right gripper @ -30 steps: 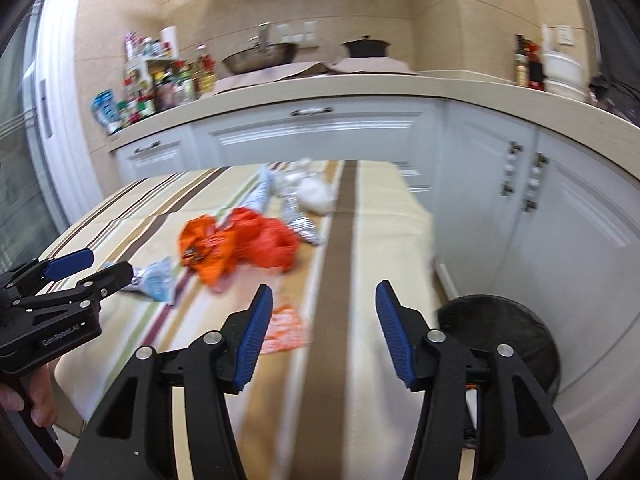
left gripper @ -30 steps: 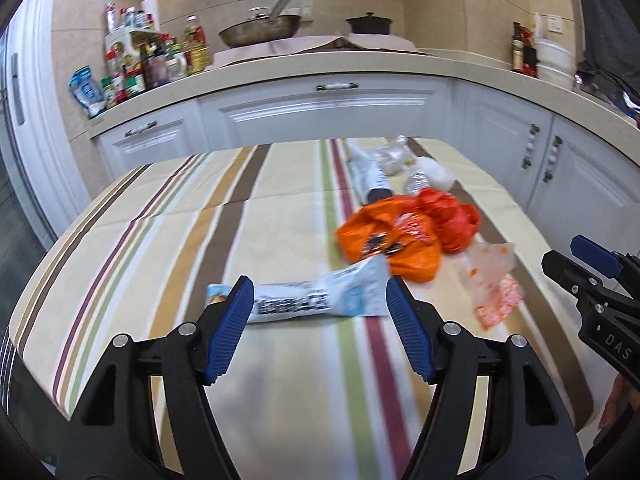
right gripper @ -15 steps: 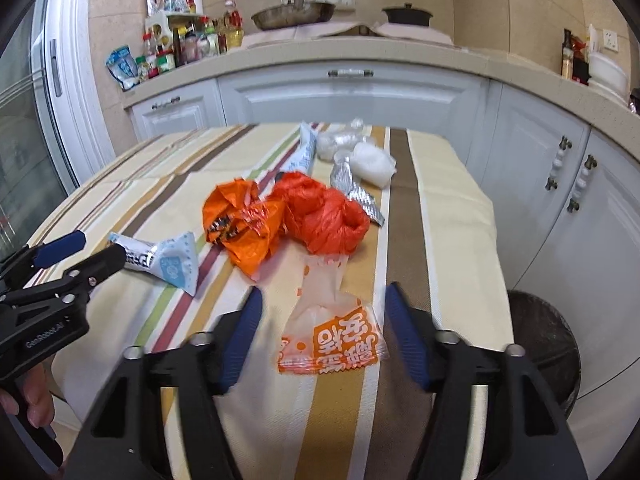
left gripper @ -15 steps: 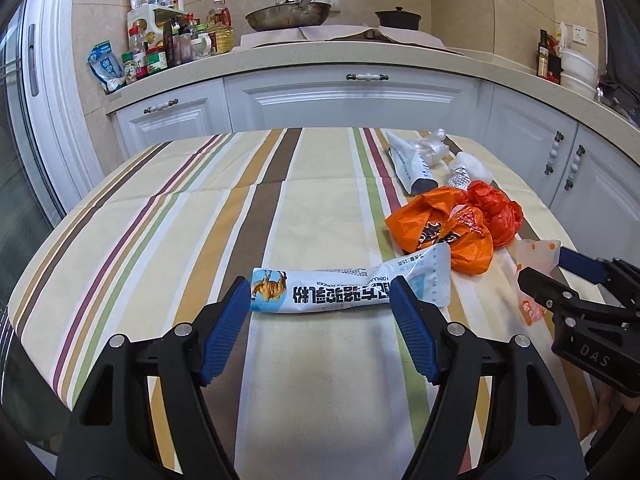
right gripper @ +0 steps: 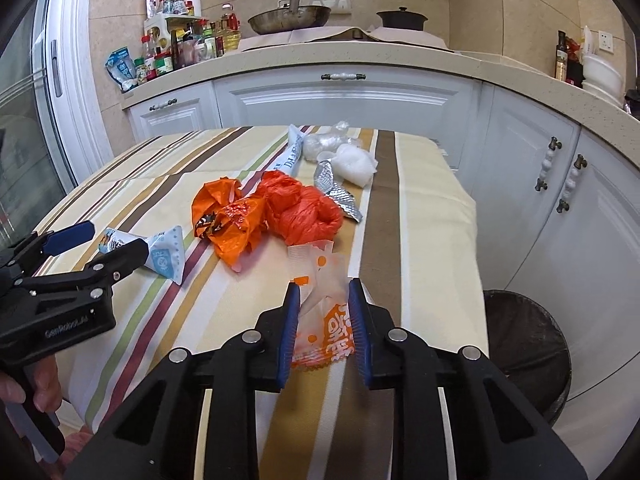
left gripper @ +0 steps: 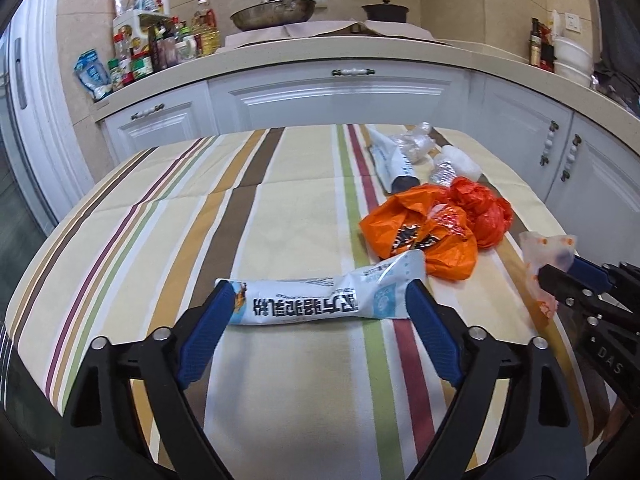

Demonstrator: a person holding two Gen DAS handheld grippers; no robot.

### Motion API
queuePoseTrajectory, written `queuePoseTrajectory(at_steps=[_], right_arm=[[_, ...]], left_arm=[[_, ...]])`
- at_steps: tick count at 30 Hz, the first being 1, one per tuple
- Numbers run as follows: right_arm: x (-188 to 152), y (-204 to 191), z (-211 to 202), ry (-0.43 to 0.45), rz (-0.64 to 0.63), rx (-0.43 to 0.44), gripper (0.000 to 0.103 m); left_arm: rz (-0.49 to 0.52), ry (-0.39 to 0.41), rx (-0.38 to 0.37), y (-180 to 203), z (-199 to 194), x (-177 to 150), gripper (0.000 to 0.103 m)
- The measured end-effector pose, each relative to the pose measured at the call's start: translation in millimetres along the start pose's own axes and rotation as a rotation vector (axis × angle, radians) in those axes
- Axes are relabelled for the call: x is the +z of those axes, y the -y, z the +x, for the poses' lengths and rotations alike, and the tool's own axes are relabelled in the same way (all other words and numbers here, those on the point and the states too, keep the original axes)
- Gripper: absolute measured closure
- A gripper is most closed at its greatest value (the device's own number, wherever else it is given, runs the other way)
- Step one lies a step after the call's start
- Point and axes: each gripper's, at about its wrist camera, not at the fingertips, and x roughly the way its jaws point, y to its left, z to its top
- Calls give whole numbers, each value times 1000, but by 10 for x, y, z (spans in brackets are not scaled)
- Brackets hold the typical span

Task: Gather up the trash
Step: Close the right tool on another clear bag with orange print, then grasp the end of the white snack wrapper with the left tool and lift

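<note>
My left gripper (left gripper: 316, 312) stands wide apart, its jaws having just been opening, and the long white-and-blue wrapper (left gripper: 320, 300) lies crosswise between the blue pads (left gripper: 208, 328) on the striped tablecloth (left gripper: 160, 220) (the pads sit at its two ends; I cannot tell whether they touch it). Just beyond it to the right lie the crumpled orange bags (right gripper: 264, 212), with a silver foil scrap (right gripper: 336, 192) and clear plastic wads (right gripper: 352, 164) behind them. Further right, my right gripper (right gripper: 322, 320) has just been closing and its jaws now pinch the translucent orange-printed packet (right gripper: 324, 304), which stands crumpled between them. On the floor at the table's right edge sits a dark bin (right gripper: 524, 344).
</note>
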Motion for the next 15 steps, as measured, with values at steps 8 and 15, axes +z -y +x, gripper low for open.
queuePoseTrajectory(at_steps=[8,15], right_arm=[[9,78,-50,24,24,11,77],[11,113,-77,29,31,8,77]], left_arm=[[-4,-64,33,-69,126,-70,15],[-24,-78,28,-131,280,43,15]])
